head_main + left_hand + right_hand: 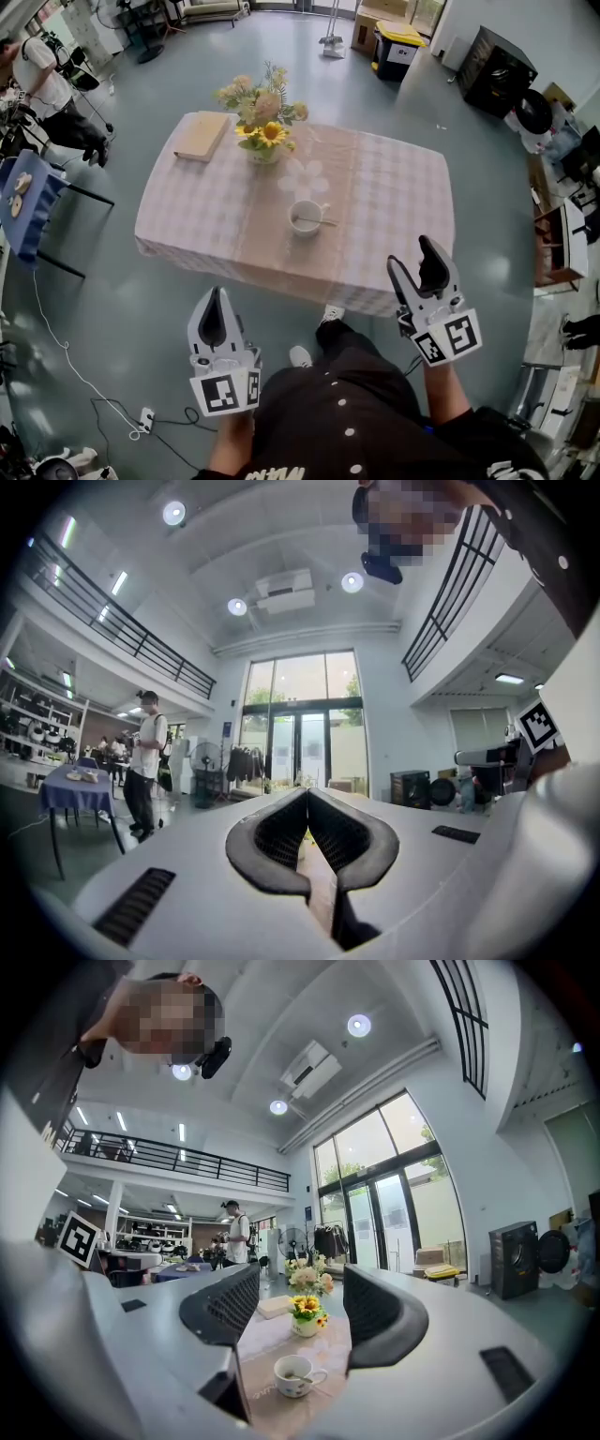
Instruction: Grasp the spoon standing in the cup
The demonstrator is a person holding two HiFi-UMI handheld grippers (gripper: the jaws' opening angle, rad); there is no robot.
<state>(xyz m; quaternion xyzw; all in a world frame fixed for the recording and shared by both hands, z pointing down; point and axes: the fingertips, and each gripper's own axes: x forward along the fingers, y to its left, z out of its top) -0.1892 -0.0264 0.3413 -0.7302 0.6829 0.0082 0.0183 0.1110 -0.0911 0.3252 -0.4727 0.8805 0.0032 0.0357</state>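
A white cup [305, 217] stands on the checked tablecloth [394, 202], near the table's front middle. A spoon [319, 222] rests in it, its handle leaning over the rim toward the right. In the right gripper view the cup [294, 1375] shows low between the jaws, the spoon [291, 1372] barely visible inside. My right gripper [412, 257] [300, 1283] is open and empty, held off the table's front right edge. My left gripper [217, 302] [307, 794] is shut with nothing in it, low and short of the front left edge.
A vase of flowers [264, 120] [305, 1307] stands behind the cup, with a tan book [202, 136] at the table's far left. A person [42, 80] stands by a blue-covered table [28, 202] at left. Cables [103, 403] lie on the floor. A black speaker [495, 70] sits at the far right.
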